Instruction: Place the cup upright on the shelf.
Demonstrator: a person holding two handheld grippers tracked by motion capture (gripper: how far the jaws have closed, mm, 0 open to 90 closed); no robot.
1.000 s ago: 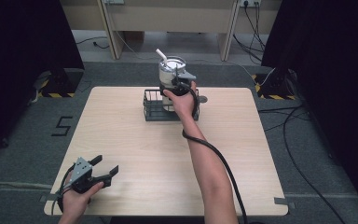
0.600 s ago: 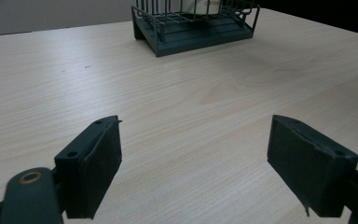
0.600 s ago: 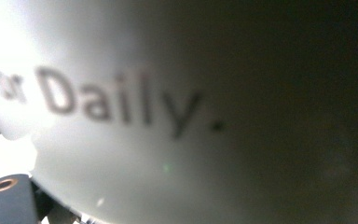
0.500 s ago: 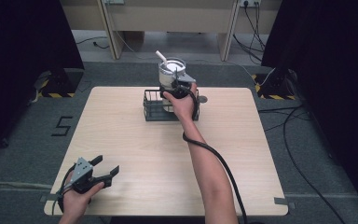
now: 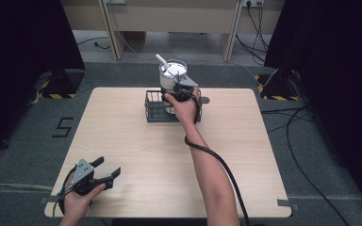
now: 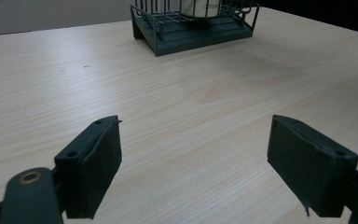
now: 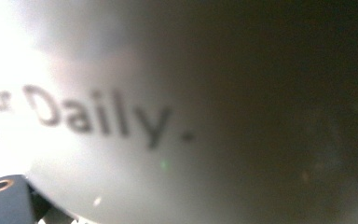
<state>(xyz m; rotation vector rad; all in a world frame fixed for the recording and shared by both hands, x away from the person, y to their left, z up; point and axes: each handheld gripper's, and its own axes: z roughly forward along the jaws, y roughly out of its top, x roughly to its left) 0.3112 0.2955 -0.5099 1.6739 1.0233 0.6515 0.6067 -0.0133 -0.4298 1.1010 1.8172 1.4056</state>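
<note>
A pale wooden table stands on grey carpet. Black cables trail across the floor, beside what may be yellow-striped stand bases.

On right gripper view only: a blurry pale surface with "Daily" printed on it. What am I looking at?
Observer: A white cup, seen from the high view; the right gripper is up against its side.
Operator: Where is it?
Observer: Its lower part is inside a dark wire basket at the far side of the table.
Operator: Left gripper?
Observer: The left gripper is at the near left corner, jaws wide open, nothing between them.
</note>
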